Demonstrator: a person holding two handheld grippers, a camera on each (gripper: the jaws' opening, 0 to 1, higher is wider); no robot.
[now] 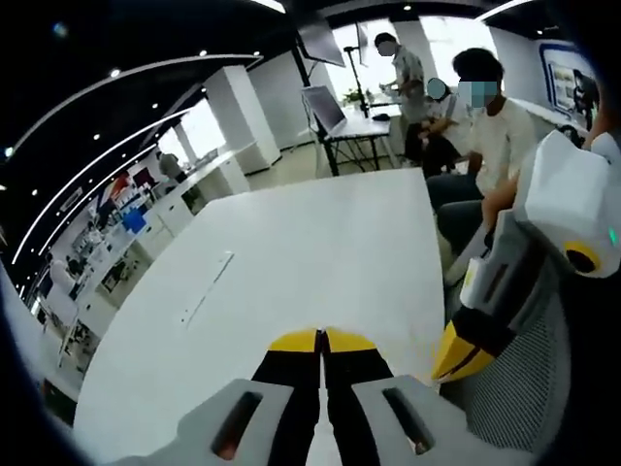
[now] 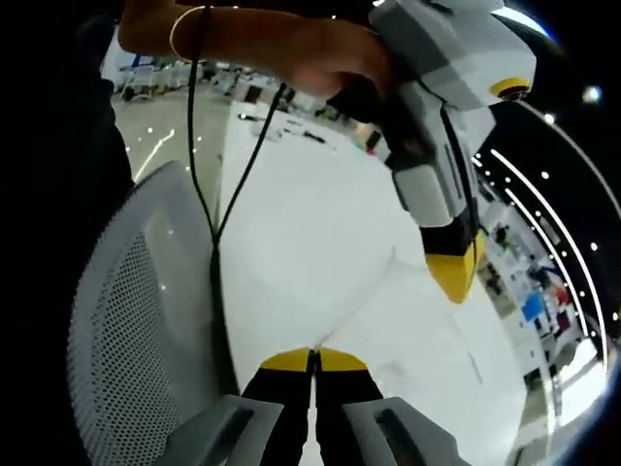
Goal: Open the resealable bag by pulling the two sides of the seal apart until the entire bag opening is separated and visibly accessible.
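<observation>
Left gripper [image 1: 321,342]: clenched, empty, over white desk [image 1: 291,252] | right gripper [image 2: 312,361]: clenched, empty, beside mesh chair [image 2: 126,320] | bag: not located | legible writing: none

Right tongs [image 2: 313,358] closed over the white table [image 2: 320,243], left tongs [image 2: 456,272] hanging beside a mesh chair [image 2: 126,330].

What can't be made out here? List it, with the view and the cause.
- The resealable bag: its place on the white table cannot be told in either view.
- Left gripper, left gripper view: anything pinched between the touching jaws is too thin to tell.
- Right gripper, right gripper view: same.
- Far desks, both views: too small.
</observation>
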